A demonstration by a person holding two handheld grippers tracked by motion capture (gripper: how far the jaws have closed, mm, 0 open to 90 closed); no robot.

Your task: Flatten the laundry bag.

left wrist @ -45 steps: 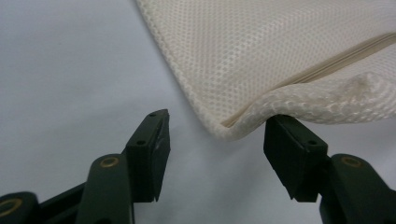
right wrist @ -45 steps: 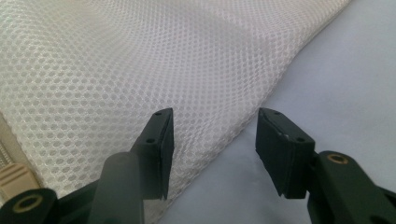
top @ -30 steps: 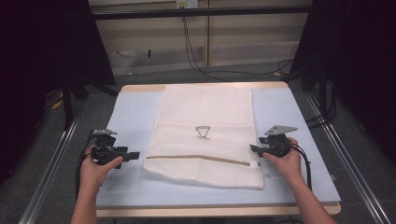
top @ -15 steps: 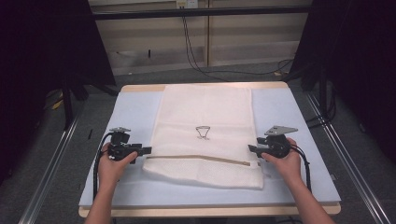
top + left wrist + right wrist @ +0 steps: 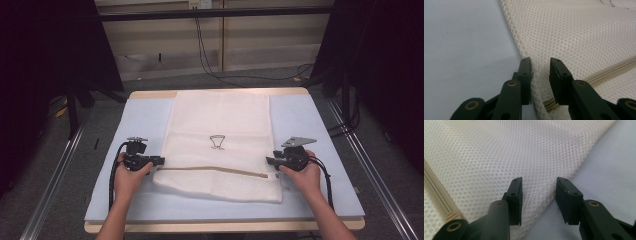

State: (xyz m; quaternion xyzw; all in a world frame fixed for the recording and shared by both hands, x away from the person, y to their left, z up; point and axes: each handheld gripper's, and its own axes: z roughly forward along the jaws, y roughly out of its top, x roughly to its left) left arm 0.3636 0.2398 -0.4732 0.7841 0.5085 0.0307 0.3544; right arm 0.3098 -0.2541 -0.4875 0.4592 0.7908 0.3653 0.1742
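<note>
The left gripper (image 5: pixel 159 161) sits in the person's left hand (image 5: pixel 128 175). Its jaws are apart. The left edge of the bag (image 5: pixel 220 135) lies between them, but they do not press on it. In the left gripper view the gripper (image 5: pixel 540 65) has its jaws on each side of that edge, with the blue mat (image 5: pixel 461 47) to the left of it.

The bag is a big, flat, cream mesh bag full of tiny holes. It lies in the middle of the mat (image 5: pixel 140 120), between the two grippers. A tan zip (image 5: pixel 215 170) runs across it from one gripper to the other. In the left gripper view the zip (image 5: pixel 609 72) runs off to the right of the jaws, and its ribbed end (image 5: pixel 550 104) is low down between them. A small dark wire shape (image 5: pixel 217 142) lies on the bag, past the zip.

The right gripper (image 5: pixel 268 161) sits in the right hand (image 5: pixel 302 172). Its jaws are apart too. In the right gripper view the gripper (image 5: pixel 539 183) has the bag's right edge between its jaws. One jaw is over the mesh (image 5: pixel 499 157) and the other is over the mat (image 5: pixel 609 167). The zip (image 5: pixel 436 187) is to the left of these jaws.
</note>
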